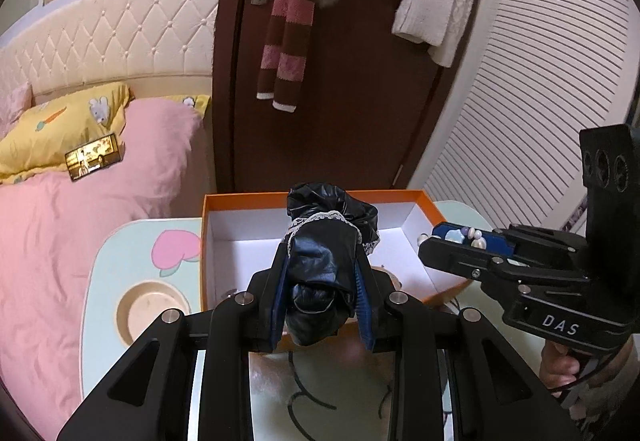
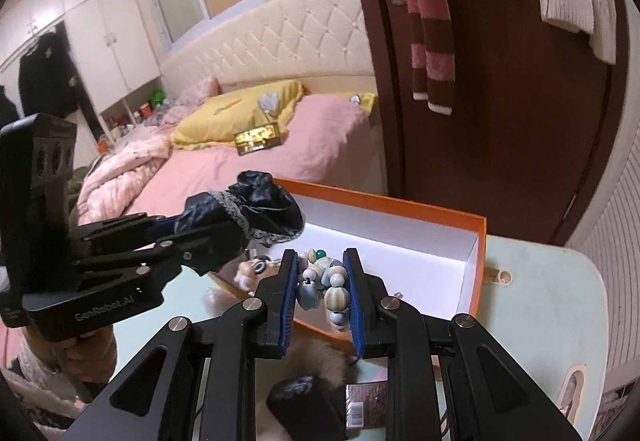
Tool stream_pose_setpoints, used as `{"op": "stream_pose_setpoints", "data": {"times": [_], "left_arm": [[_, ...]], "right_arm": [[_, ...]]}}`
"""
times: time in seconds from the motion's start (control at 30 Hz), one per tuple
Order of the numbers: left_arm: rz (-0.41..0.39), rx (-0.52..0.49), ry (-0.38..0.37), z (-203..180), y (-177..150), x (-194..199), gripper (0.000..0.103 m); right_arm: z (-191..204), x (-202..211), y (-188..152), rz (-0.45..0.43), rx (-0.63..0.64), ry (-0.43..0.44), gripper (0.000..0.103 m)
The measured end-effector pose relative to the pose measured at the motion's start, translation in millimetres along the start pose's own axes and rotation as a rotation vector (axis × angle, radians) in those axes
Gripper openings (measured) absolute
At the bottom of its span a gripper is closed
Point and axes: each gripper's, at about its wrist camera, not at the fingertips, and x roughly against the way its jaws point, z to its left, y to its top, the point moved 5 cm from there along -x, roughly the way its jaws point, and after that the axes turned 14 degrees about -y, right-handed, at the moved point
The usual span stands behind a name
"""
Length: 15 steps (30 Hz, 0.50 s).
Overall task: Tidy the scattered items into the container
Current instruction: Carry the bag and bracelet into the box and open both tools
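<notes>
Nearest my lens, my left gripper (image 1: 322, 273) is clamped on a glossy black leather-look scrunchie with grey lace trim (image 1: 332, 229), its blue pads pressed into both sides. My right gripper (image 2: 323, 281) is closed on a cluster of pale, pearly beads strung as a bracelet (image 2: 326, 283). Both loads hang above the near edge of the orange cardboard box with a white inside (image 2: 478, 241), which sits on the pale green table (image 2: 552, 293).

I judge this the carry step, 2 items at once. Next I should bring each load over the bare white floor of the box, then let go.

Both tools tilt downward toward the box, side by side, and my hand (image 1: 560, 365) shows under the right handle.
</notes>
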Motion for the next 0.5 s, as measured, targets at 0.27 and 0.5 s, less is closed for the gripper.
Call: {"op": "stream_pose_setpoints", "data": {"times": [0.27, 0.5], "left_arm": [[0.045, 0.031, 0.006, 10, 0, -20, 0.030], [0.063, 0.032, 0.012, 14, 4, -31, 0.030]], "right_arm": [[-7, -18, 0, 0.040, -0.020, -0.006, 0.021], [-14, -31, 2, 0.061, -0.036, -0.005, 0.021]]}}
